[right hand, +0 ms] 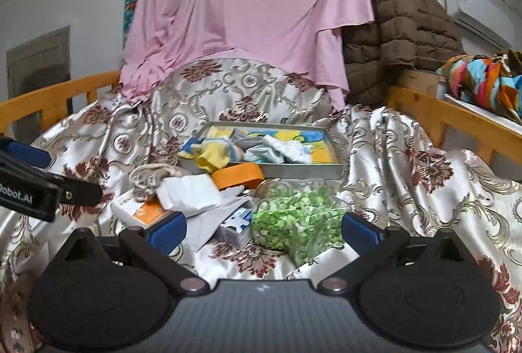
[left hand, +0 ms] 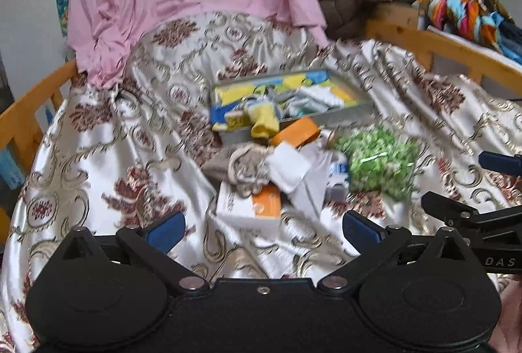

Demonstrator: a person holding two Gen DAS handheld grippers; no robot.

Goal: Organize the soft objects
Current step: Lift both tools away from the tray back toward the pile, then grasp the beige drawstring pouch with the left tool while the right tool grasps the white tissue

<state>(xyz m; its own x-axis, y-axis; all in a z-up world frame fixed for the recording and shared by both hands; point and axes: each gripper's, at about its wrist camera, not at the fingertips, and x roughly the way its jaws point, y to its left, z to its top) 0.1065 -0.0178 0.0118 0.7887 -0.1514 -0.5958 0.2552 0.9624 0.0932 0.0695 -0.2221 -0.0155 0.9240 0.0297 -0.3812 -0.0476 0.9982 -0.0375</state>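
Both grippers hover low over the bed with nothing in them: the left gripper (left hand: 262,227) has its blue-padded fingers spread wide, and the right gripper (right hand: 263,230) is spread just as wide beside it.

Ahead of them, on the shiny cream bedspread with red and gold floral pattern (right hand: 407,163), lies a loose heap. A crumpled beige knitted sock (left hand: 248,167) sits on the left of it, touching a white folded cloth or paper (left hand: 288,168). To the right is a clear bag of small green pieces (right hand: 293,222), just in front of the right gripper. Beyond the heap stands a shallow grey tray with a yellow and blue lining (right hand: 332,172), already holding several small garments, with a yellow sock (right hand: 213,157) drooping over its near rim. An orange band-like object (right hand: 238,175) rests against that rim.

I judge the beige sock light, limp and easy to pinch; taking it at a bunched fold near its middle should lift it whole instead of trailing. The bag looks slippery and shifting, so its gathered top would be the safer hold. The satin underneath may ruck up if the pads dig too low.

A pink draped sheet (right hand: 248,10) hangs behind.
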